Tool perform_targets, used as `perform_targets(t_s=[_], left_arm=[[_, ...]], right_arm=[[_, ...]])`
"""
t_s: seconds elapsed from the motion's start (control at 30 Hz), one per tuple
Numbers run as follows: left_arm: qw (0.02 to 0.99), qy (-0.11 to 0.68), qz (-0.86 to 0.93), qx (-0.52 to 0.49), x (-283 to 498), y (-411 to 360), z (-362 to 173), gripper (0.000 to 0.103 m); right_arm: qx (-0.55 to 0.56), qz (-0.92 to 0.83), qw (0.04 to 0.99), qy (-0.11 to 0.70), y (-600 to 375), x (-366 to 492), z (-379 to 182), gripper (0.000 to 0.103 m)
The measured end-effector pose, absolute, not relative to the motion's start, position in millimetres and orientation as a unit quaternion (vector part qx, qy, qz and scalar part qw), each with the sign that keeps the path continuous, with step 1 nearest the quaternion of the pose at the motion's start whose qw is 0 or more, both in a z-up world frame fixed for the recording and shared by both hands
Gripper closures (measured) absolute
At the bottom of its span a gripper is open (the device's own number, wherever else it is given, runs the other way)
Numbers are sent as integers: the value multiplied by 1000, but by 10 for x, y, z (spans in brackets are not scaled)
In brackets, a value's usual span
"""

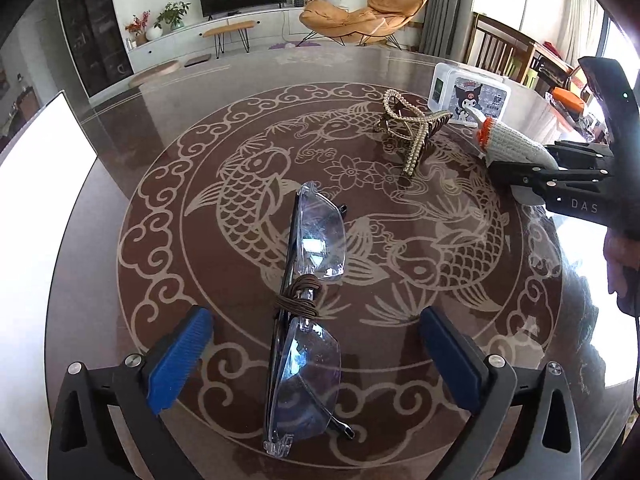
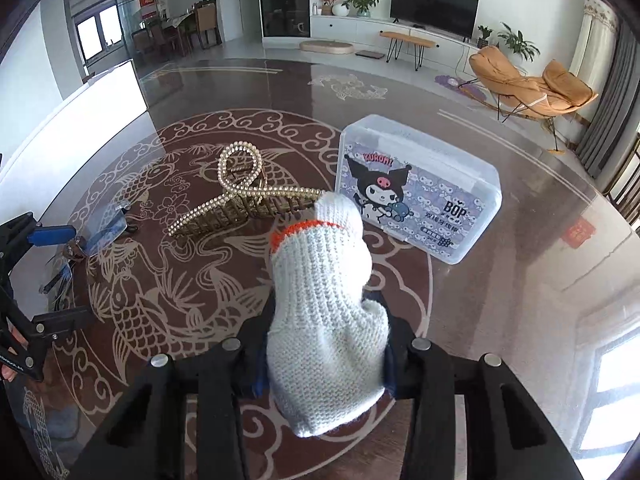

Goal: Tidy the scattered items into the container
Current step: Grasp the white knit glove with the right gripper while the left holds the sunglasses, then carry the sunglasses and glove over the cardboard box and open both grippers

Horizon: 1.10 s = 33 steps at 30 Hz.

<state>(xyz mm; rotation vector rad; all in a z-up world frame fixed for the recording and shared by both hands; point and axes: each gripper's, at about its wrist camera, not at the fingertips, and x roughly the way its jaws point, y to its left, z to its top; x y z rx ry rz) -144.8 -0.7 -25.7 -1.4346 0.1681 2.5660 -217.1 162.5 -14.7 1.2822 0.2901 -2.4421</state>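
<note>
Between the spread blue fingers of the left gripper (image 1: 316,360) clear glasses (image 1: 308,320) are lying on the table (image 1: 160,168). Right gripper (image 2: 324,364) is clenching a knitted glove (image 2: 324,312), near the hair claw (image 2: 244,196) and closed plastic box (image 2: 416,188).

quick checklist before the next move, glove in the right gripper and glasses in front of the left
1. Right gripper grip on knitted glove: ok, jaws closed on it.
2. Left gripper ready for safety glasses: ok, open, fingers either side, not touching.
3. Brown hair tie on the glasses bridge: not ok, looped around it, would come along.
4. Plastic box open to receive items: cannot tell, lid looks shut.
5. Pearl hair claw clear of the glove's path: not ok, lies beside the box.
</note>
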Motion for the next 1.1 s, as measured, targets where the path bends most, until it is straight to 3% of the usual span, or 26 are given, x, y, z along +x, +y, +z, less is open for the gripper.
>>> perform_targets(t_s=[0.07, 0.1, 0.13, 0.2, 0.63, 0.93, 1.1], left_arm=[[105, 58, 859, -498, -1461, -22, -249, 0], [98, 55, 862, -494, -1441, -47, -224, 11], [89, 53, 868, -485, -1406, -85, -186, 41], [102, 29, 872, -478, -1345, -165, -125, 78], [98, 14, 903, -417, -509, -149, 389, 78], [88, 39, 910, -404, -223, -92, 539, 78], [107, 7, 900, -421, -127, -131, 418, 78]], right_arm=[[454, -868, 175, 104, 1625, -2084, -141, 66], [454, -868, 171, 101, 1637, -2013, -135, 66], [455, -869, 170, 96, 1658, -1925, -129, 67], [457, -870, 167, 83, 1728, -1698, -120, 67], [413, -892, 178, -36, 1956, -301, 233, 67], [408, -893, 189, -28, 1631, -90, 317, 67], [420, -885, 201, -15, 1413, -89, 298, 67]])
